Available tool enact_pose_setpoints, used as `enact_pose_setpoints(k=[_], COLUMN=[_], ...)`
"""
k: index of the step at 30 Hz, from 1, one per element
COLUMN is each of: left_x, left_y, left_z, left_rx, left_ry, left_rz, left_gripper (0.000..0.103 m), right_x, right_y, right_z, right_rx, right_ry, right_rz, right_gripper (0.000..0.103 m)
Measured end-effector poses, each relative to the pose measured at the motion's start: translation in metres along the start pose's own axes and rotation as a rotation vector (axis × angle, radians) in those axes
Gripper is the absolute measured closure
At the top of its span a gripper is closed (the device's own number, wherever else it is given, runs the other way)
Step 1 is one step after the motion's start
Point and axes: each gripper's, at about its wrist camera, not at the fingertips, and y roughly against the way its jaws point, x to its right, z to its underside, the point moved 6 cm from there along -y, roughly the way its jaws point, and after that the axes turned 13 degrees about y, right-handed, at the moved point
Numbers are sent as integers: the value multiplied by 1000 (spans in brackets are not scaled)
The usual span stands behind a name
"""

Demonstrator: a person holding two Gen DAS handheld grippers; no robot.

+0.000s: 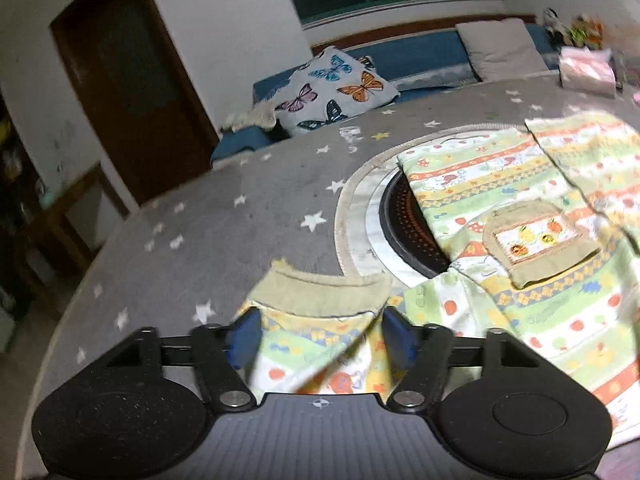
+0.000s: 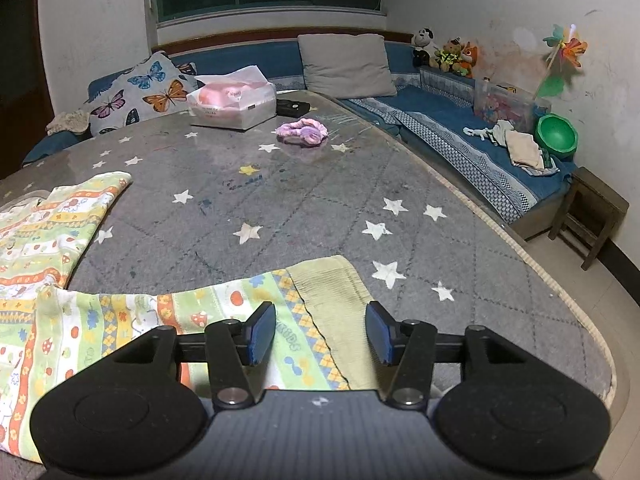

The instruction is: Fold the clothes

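Now left gripper (image 1: 320,336) is hovering with fingers apart around the patterned garment's (image 1: 520,208) cuff on the star-print table (image 1: 200,216). Right gripper (image 2: 321,334) is likewise sitting spread over its other cuff (image 2: 332,296).

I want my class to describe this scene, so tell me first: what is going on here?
A person is folding a child's patterned garment on a grey star-print table, with tongs in each hand. The left tongs stand open around one olive-cuffed sleeve, which looks bunched up between the fingers. The right tongs stand open over the other sleeve's cuff, which lies flat. Neither has closed on the cloth yet.
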Motion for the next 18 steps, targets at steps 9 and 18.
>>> enact_pose_setpoints(k=[9, 18], left_x=[-82, -152], left_y=[1, 26], left_z=[-9, 30], left_rx=[19, -55], left_ry=[340, 557], left_rz=[-148, -288], left_gripper=[98, 97], right_x=[4, 12], right_y=[2, 2], right_z=[1, 7], right_rx=[-1, -5], right_ry=[6, -34], right_rz=[39, 20], right_gripper=[45, 45])
